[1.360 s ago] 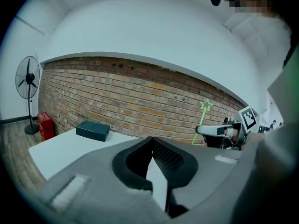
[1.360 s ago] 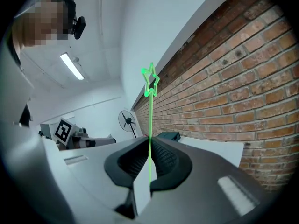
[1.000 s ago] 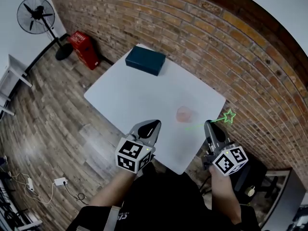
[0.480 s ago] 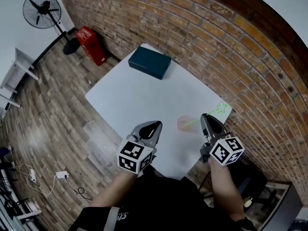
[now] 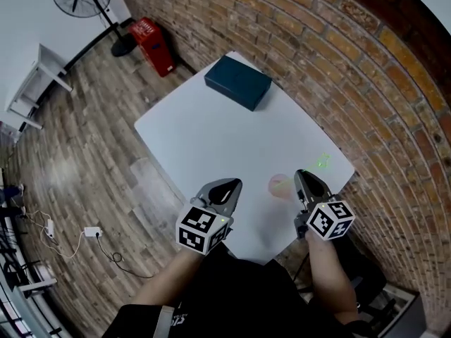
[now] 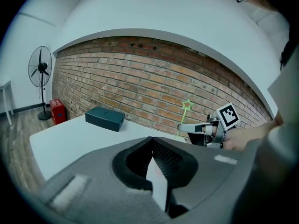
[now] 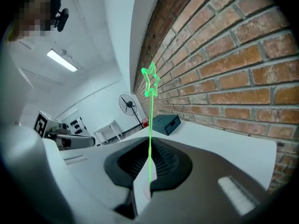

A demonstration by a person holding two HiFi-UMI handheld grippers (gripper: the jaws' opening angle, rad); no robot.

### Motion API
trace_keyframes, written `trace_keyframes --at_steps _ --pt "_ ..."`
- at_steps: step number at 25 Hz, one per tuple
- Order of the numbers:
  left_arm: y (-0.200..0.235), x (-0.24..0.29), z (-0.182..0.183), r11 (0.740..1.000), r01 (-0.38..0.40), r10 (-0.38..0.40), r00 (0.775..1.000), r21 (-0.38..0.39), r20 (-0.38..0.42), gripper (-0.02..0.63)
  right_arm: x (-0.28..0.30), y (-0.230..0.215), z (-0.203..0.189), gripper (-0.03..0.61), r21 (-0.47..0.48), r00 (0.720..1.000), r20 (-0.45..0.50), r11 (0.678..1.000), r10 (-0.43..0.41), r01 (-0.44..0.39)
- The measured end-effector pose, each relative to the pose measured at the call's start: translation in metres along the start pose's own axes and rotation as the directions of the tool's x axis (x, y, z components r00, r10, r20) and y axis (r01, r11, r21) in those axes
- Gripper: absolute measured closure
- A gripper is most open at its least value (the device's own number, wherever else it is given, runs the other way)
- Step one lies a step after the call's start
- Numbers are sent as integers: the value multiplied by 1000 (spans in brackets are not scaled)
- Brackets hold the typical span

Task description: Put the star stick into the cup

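honestly that star stick (image 7: 150,120) looks feather-light, thin and bendy, pinched low on its stem in the closed right gripper (image 7: 149,148) just beside the pink cup (image 5: 280,186), left gripper (image 6: 152,143) shut on nothing

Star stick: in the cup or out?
Not released: right gripper shut on the star stick, star up, beside the cup. Lower tip inside or not: cannot tell.
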State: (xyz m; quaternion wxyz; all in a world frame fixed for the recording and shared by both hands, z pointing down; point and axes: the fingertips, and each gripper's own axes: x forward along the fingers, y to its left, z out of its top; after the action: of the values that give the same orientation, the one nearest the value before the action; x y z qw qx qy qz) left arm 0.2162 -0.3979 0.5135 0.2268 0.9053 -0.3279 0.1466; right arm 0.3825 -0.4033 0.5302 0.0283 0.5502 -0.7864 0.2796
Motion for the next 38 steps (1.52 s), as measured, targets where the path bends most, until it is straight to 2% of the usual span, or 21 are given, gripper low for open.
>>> trace_keyframes --at_steps 7,20,26,38 --pt "19 -9 -18 997 -64 63 998 -51 -28 606 18 -8 -24 561 16 998 -51 999 30 -29" --pt "14 -15 -22 996 -65 63 997 -53 -35 606 30 -19 -68 557 41 989 -145 999 23 -17" --pt "14 -20 -25 997 -61 60 998 -55 -34 606 28 -17 -83 495 73 981 -190 997 39 -25" --pt "6 -26 -20 999 -17 16 1000 -47 -4 606 3 -28 -91 434 85 972 -231 994 -54 75"
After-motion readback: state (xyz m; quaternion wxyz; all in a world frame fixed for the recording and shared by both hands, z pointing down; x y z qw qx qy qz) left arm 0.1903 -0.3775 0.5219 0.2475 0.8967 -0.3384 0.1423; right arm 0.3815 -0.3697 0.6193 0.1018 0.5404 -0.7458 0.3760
